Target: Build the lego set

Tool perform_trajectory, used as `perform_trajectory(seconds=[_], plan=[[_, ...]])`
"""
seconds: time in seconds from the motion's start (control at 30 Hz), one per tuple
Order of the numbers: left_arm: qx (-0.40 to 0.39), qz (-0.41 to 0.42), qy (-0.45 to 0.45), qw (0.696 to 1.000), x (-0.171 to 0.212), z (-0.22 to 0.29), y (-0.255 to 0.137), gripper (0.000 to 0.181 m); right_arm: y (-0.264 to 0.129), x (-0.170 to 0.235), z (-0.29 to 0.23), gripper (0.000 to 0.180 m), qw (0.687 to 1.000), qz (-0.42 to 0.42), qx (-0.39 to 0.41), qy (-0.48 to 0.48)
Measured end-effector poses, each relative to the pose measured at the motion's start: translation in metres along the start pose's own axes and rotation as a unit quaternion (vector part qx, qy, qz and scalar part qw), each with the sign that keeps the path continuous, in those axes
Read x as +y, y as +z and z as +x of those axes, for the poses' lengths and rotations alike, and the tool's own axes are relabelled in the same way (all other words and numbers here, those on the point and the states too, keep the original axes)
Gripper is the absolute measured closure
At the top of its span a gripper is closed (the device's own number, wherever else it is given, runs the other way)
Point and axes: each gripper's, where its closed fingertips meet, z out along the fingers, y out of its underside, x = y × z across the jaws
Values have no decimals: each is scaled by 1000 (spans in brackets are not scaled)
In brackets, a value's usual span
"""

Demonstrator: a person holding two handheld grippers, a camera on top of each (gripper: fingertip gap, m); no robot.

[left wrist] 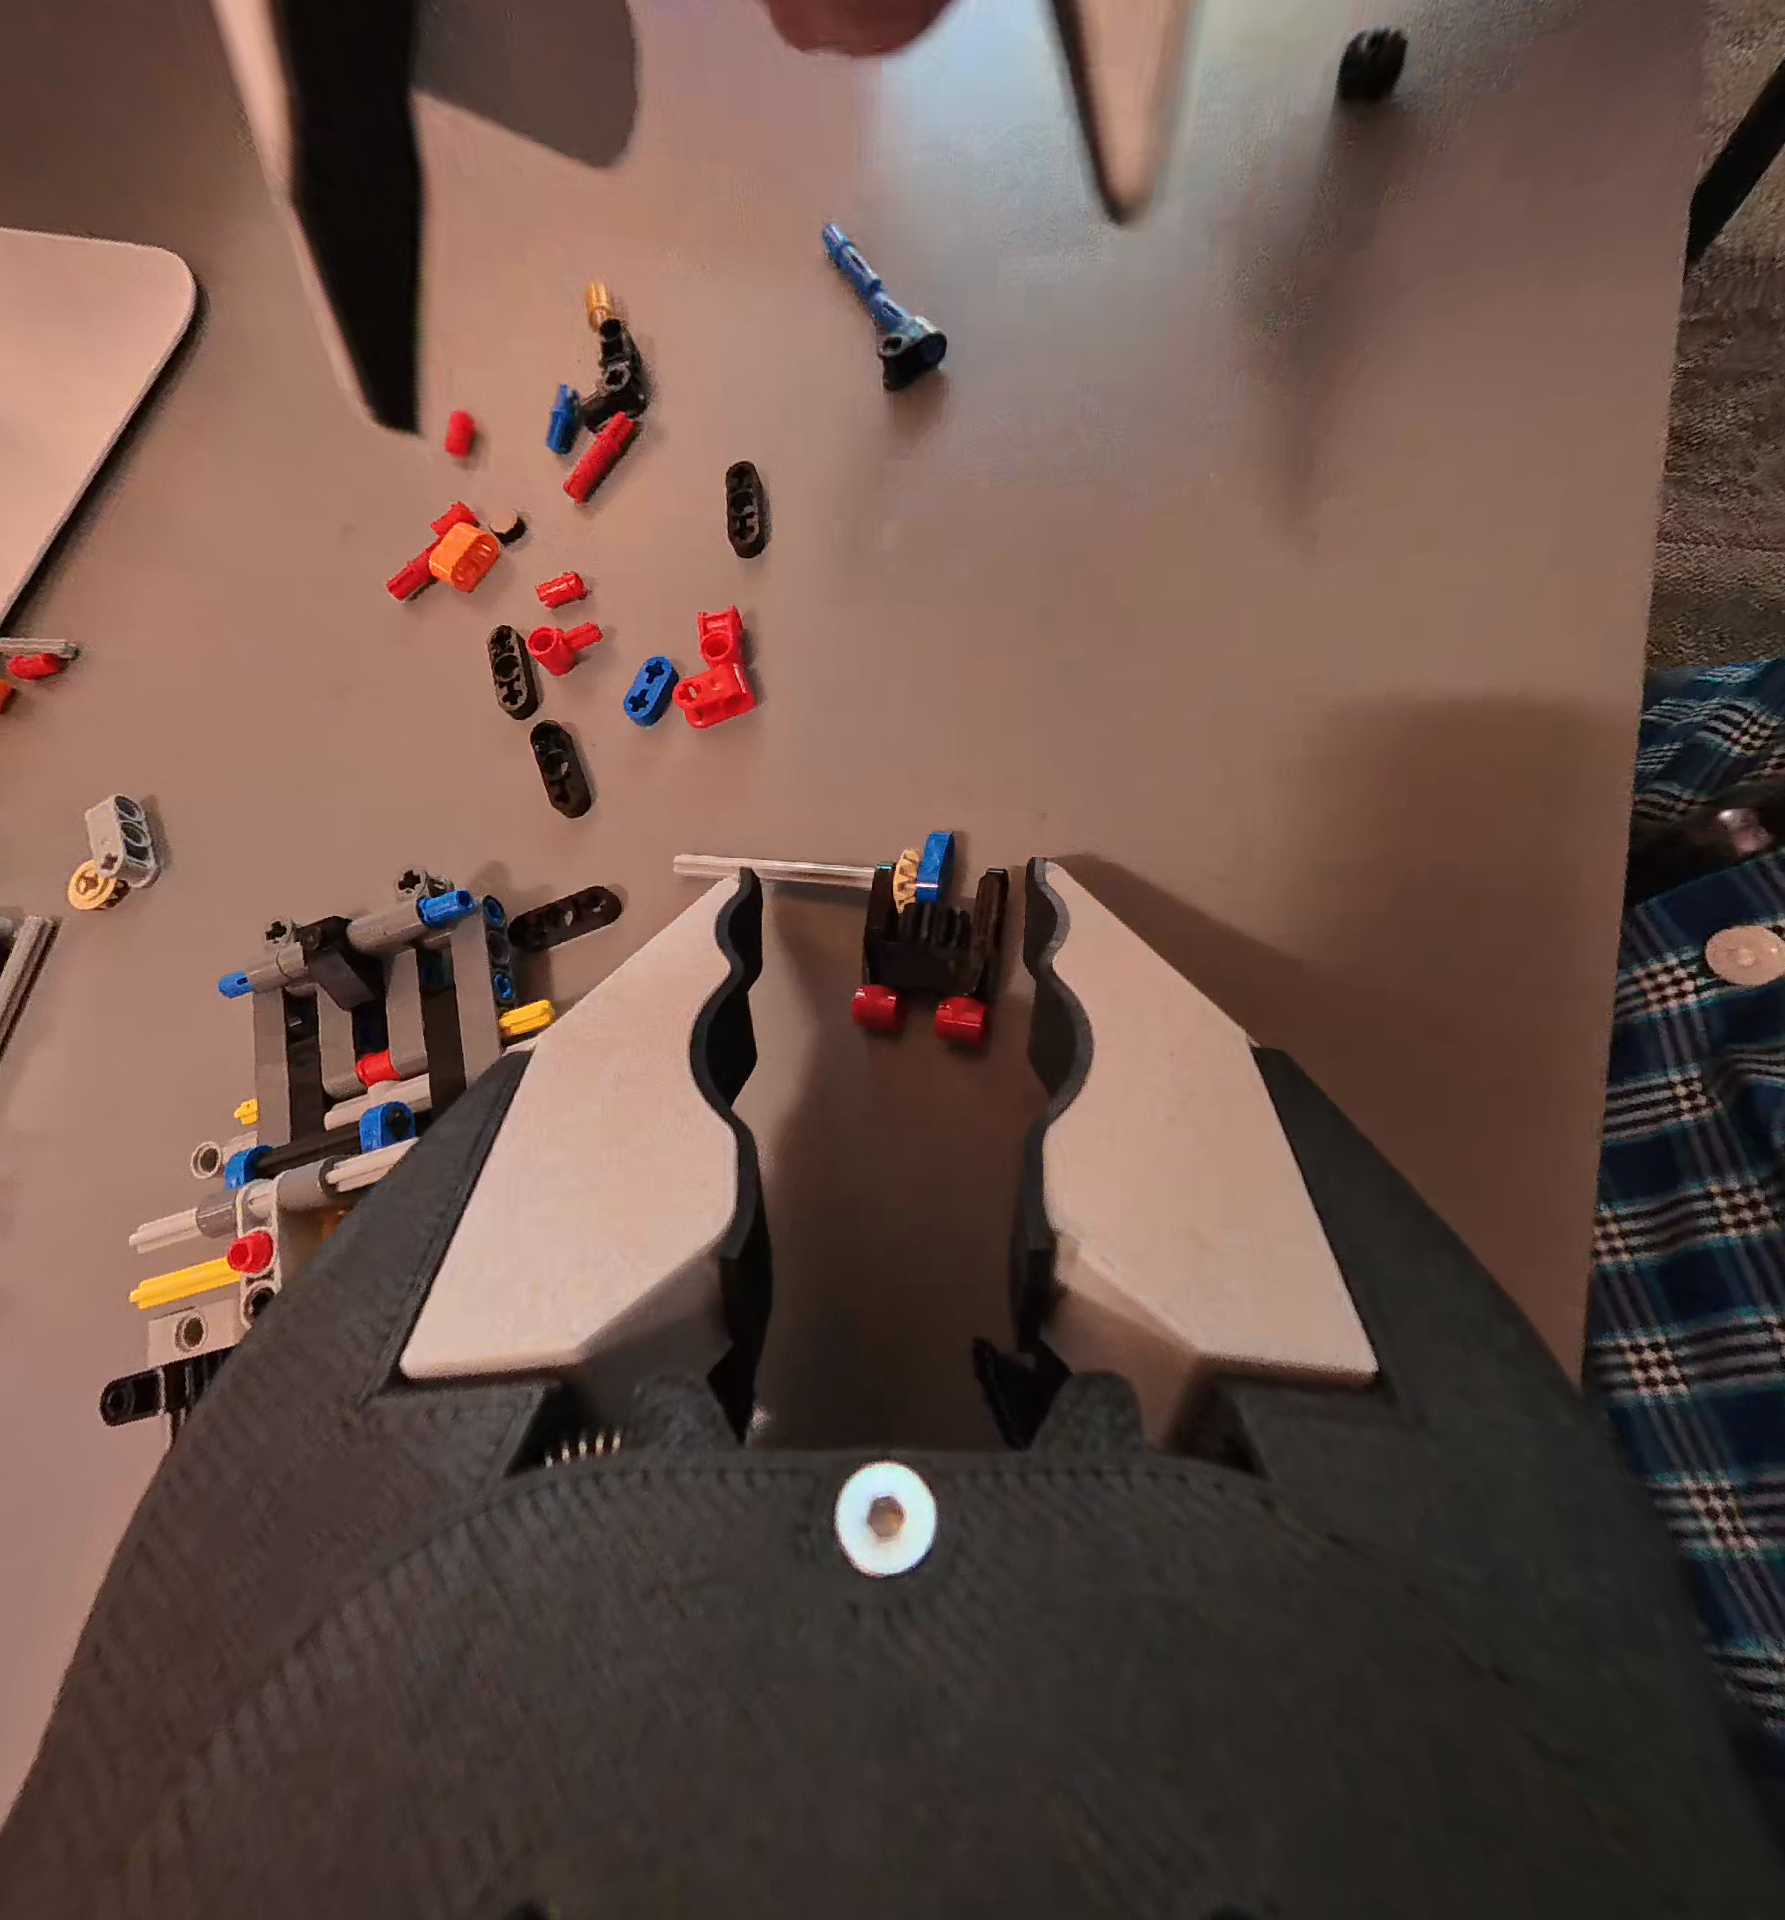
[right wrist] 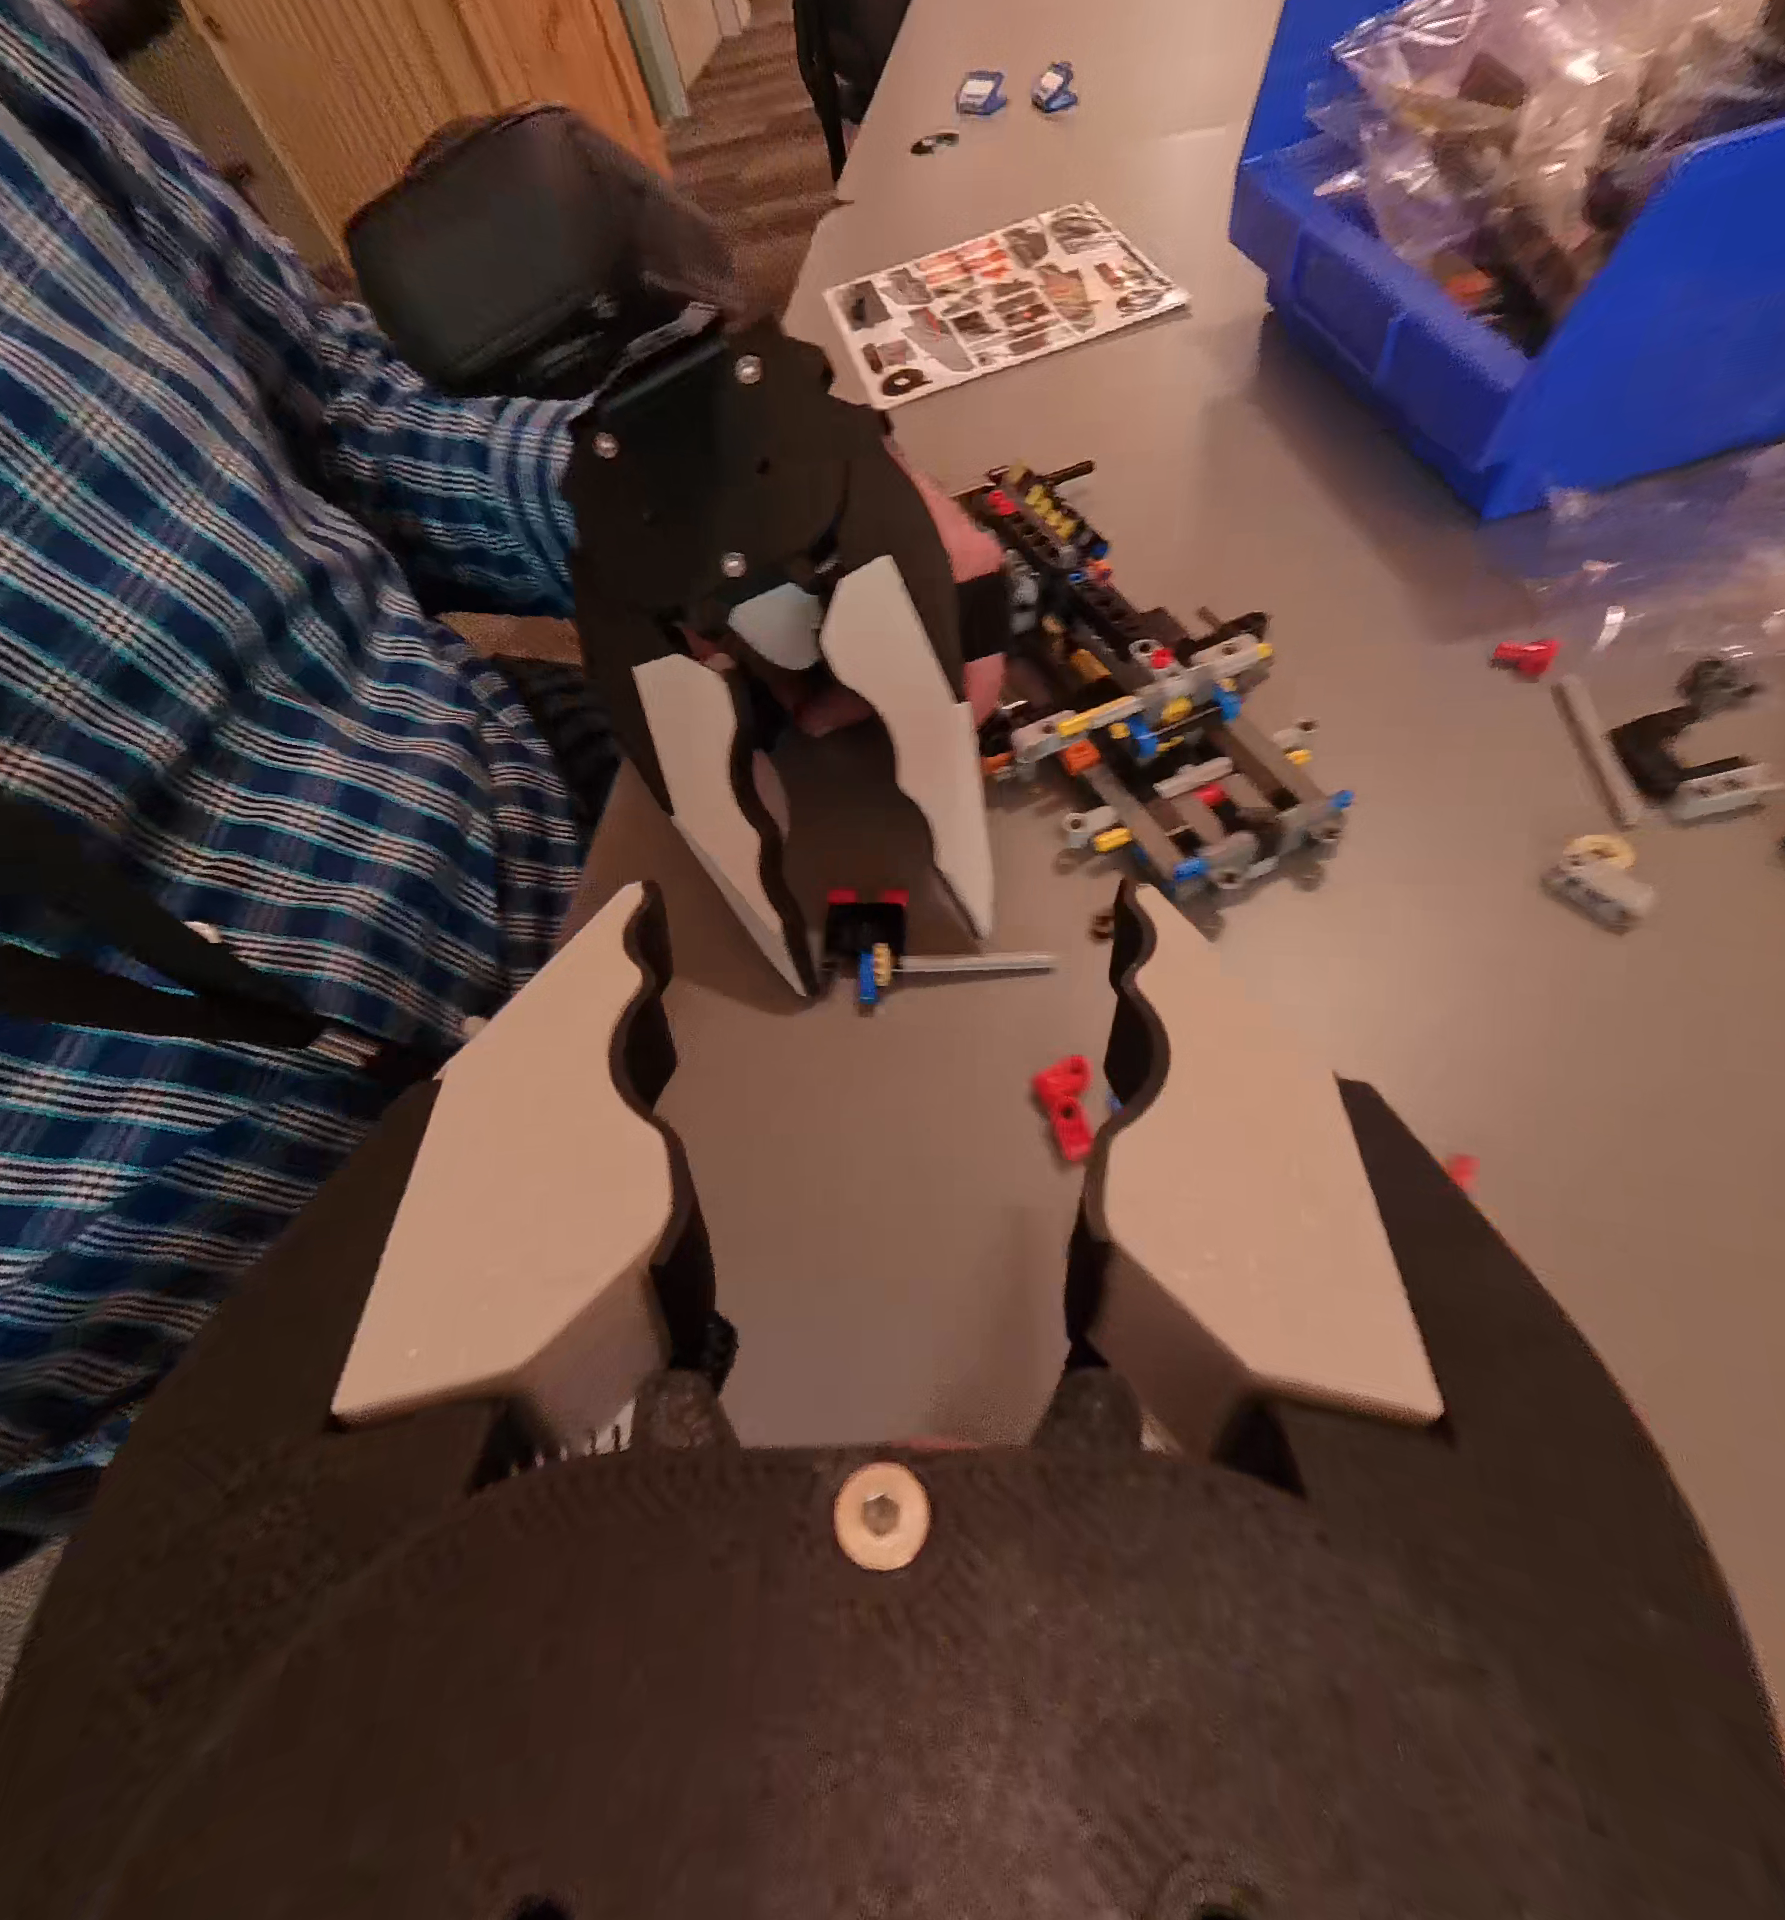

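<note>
A small black sub-assembly (left wrist: 924, 951) with two red pins, a blue piece, a tan gear and a long grey axle lies on the grey table (left wrist: 1231, 623). My left gripper (left wrist: 893, 883) is open, its fingertips on either side of the sub-assembly with a gap on each side. In the right wrist view the left gripper (right wrist: 893, 951) straddles the same sub-assembly (right wrist: 862, 920). My right gripper (right wrist: 883, 904) is open and empty, a little short of it and above the table. Its two fingers (left wrist: 348, 208) show blurred at the top of the left wrist view.
The large chassis build (right wrist: 1158, 707) lies beside the left gripper (left wrist: 368, 1039). Several loose red, black and blue pieces (left wrist: 555, 582) are scattered beyond. A red connector (right wrist: 1062, 1101), a blue bin (right wrist: 1594, 343) of bagged parts and a sticker sheet (right wrist: 1002, 301) also sit on the table. A person's plaid shirt (right wrist: 192, 623) is at the table edge. One gripper's finger ends stand about 9 cm off the other's.
</note>
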Motion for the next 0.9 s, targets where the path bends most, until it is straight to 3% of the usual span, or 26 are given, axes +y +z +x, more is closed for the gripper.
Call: perform_trajectory(seconds=[0.03,0.13,0.23,0.47,0.9], plan=[[-2,0,3,1000,0,0,0,133,-5,-2,7,97,1000,-1,7,-9],[-12,2,14,1000,-1,0,0,136,-20,-8,38,106,998,26,39,-36],[-21,3,18,1000,-1,-2,0,135,-37,-12,61,127,992,89,72,-55],[-21,2,11,1000,0,-4,0,135,-60,-7,76,123,985,120,118,-40],[-31,6,18,999,-1,-8,-1,127,-56,11,81,130,986,50,151,-59]])
